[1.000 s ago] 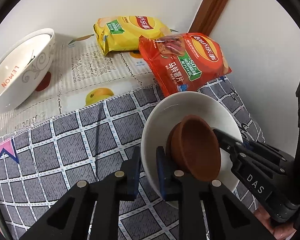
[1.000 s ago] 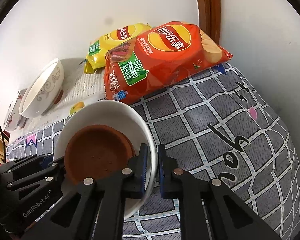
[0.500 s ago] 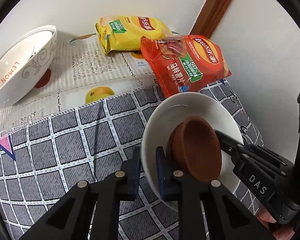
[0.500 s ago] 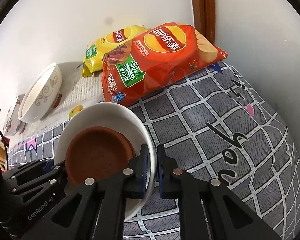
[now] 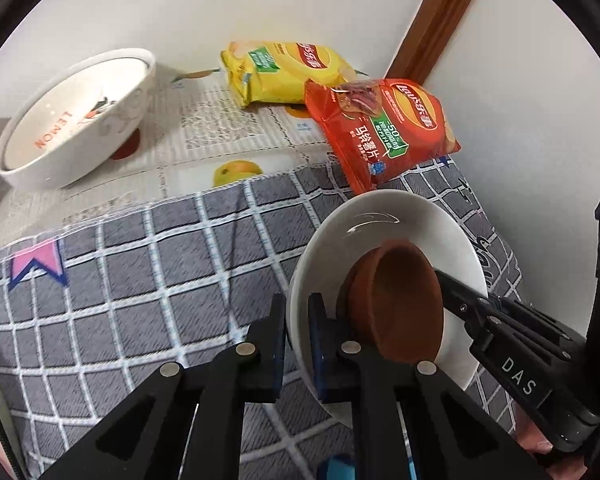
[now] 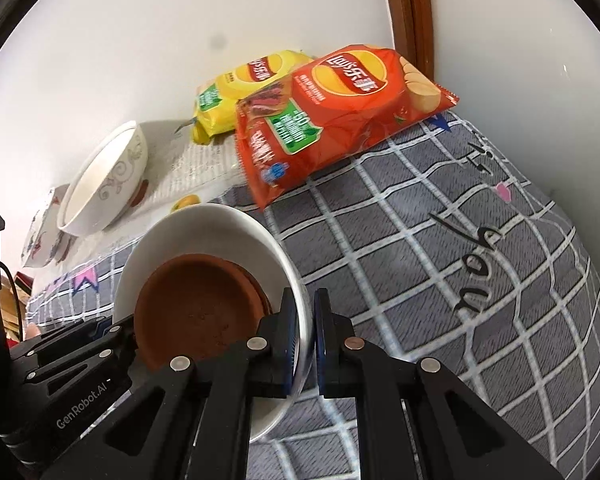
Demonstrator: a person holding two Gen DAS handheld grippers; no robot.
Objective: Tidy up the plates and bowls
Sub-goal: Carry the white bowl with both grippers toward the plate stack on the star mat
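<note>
Above checked cloth (image 5: 132,280), L gripper (image 5: 298,344) & R gripper (image 6: 313,340) clamp white plate (image 5: 420,224) rims; open cloth left

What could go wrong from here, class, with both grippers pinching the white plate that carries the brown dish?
1. The brown dish sits loose on the white plate; a tilt could slide it off.
2. The left gripper and right gripper only pinch the thin rim, so the plate might slip.
3. The red chip bag lies close ahead and could be knocked.
</note>
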